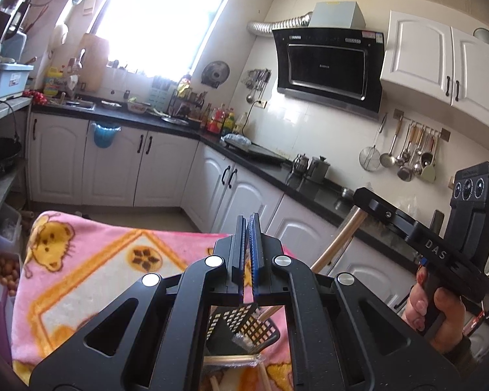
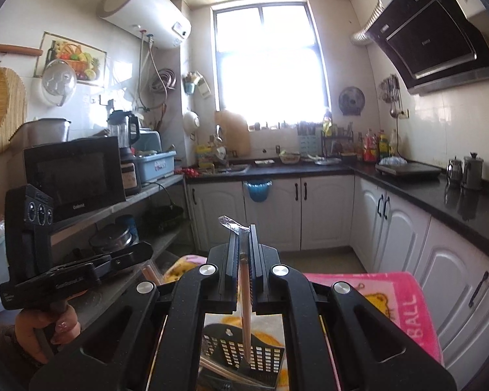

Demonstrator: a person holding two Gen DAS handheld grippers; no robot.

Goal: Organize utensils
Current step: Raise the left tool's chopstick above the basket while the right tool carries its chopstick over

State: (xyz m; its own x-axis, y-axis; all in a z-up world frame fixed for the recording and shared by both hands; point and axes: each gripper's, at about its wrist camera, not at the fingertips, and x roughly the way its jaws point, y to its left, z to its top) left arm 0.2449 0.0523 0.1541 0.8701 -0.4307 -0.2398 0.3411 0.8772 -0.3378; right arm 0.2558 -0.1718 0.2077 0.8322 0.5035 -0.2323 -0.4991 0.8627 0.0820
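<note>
The right gripper (image 2: pixel 244 244) is clenched on a chopstick (image 2: pixel 245 299), a slim pale pinkish-tan stick. Its long axis runs along the fingers: the lower end reaches back under the gripper and down toward a black basket (image 2: pixel 244 352), and the upper part stays between the pads, with a scrap of clear wrapper (image 2: pixel 230 222) poking past the tips. From the left wrist view the same stick (image 1: pixel 337 241) shows slanting up to the right, its top end caught in the right gripper's (image 1: pixel 363 195) tips, its lower end passing behind the left gripper's body.

The basket (image 1: pixel 244 329) sits directly beneath both grippers on a pink blanket (image 1: pixel 91 267) printed with yellow bears. It is black, with a perforated square-grid wall and a hanging hole near its top edge. More chopsticks (image 1: pixel 231 360) of the same pale tone lie low in front of it, partly in clear wrapping; whether they are inside the basket or beside it cannot be told.

The left gripper (image 1: pixel 248 228) has its jaws pressed together with nothing between them, the blue ridged pad against the other finger. It hovers above the blanket, the basket just below its body. A hand (image 1: pixel 437 306) grips the right tool's handle to its right; another hand (image 2: pixel 45 329) holds the left tool to the right gripper's left.
</note>
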